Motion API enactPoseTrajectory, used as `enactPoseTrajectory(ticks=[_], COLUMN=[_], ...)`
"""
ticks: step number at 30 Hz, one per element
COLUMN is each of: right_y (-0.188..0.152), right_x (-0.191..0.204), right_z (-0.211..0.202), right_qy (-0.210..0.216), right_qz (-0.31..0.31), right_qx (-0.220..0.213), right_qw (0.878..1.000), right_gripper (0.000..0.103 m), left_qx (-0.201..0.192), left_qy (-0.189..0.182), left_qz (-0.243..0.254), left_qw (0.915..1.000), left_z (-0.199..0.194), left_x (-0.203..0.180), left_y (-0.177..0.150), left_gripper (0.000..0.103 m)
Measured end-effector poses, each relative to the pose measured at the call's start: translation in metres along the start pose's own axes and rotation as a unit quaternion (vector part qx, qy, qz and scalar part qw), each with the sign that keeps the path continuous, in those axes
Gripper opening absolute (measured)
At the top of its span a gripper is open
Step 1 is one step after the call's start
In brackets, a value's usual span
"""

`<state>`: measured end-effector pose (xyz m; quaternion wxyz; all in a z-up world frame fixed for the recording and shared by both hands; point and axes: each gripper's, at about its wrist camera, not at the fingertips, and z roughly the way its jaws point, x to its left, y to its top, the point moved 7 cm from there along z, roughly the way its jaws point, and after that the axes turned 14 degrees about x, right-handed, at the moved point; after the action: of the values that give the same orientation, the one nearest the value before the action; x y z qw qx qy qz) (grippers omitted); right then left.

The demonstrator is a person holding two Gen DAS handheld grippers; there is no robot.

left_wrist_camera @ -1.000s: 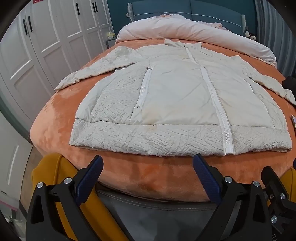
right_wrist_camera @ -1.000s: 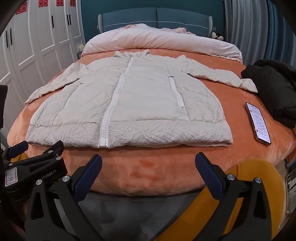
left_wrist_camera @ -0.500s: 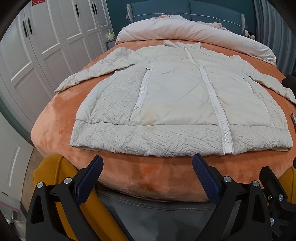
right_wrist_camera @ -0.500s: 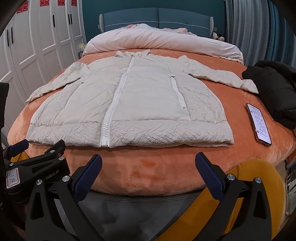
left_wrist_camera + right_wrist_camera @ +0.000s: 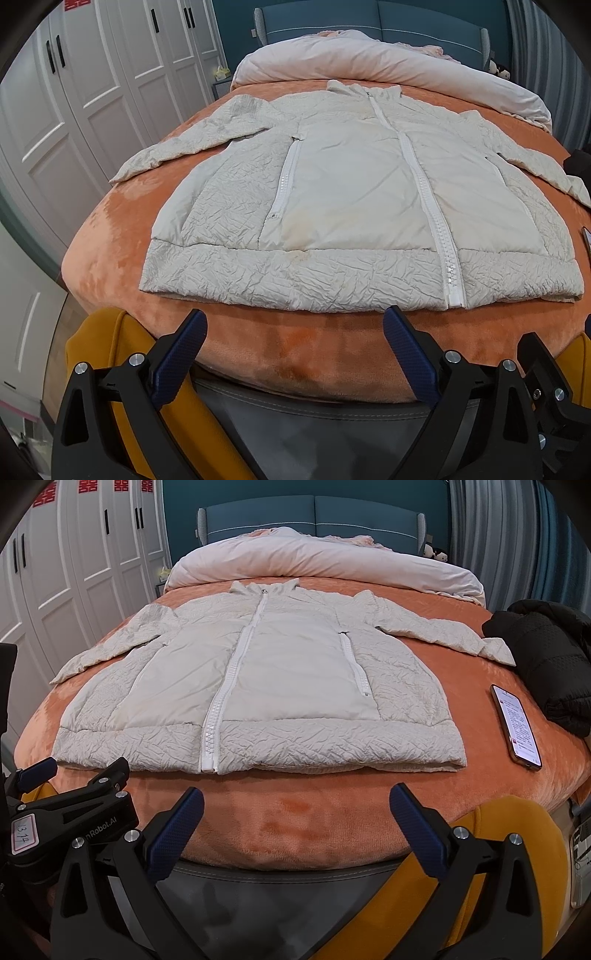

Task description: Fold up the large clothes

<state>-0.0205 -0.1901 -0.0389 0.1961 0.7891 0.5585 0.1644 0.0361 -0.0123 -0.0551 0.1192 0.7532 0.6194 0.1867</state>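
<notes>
Both sets of fingers spread wide, holding nothing: left gripper (image 5: 293, 341), right gripper (image 5: 295, 818). Crept slightly closer vs 1 s ago; hem now just ahead of tips. Jacket (image 5: 354, 195) flat, zipped, sleeves out on bed (image 5: 314, 827). Fold prob. not begun; approach only.

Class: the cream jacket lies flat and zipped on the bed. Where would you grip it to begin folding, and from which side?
Grip the jacket at its outstretched sleeve cuffs, each from its own outer side: thin free ends lying flat beyond the body. Both the left gripper and right gripper are open, short of the hem.
</notes>
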Motion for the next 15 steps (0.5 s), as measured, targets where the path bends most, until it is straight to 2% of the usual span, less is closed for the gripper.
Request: enactPoseTrajectory(ticks=[15], right_y=[0.0], right_x=[0.0], right_z=[-0.0001], right_qy=[0.0], right_qz=[0.0], right_qx=[0.0], right_qw=[1.0], right_gripper=[0.098], left_qx=[0.0], left_qy=[0.001], left_qz=[0.0], left_qw=[1.0], left_z=[-0.0007], left_x=[0.0015], left_y=[-0.0001], left_gripper=[0.093])
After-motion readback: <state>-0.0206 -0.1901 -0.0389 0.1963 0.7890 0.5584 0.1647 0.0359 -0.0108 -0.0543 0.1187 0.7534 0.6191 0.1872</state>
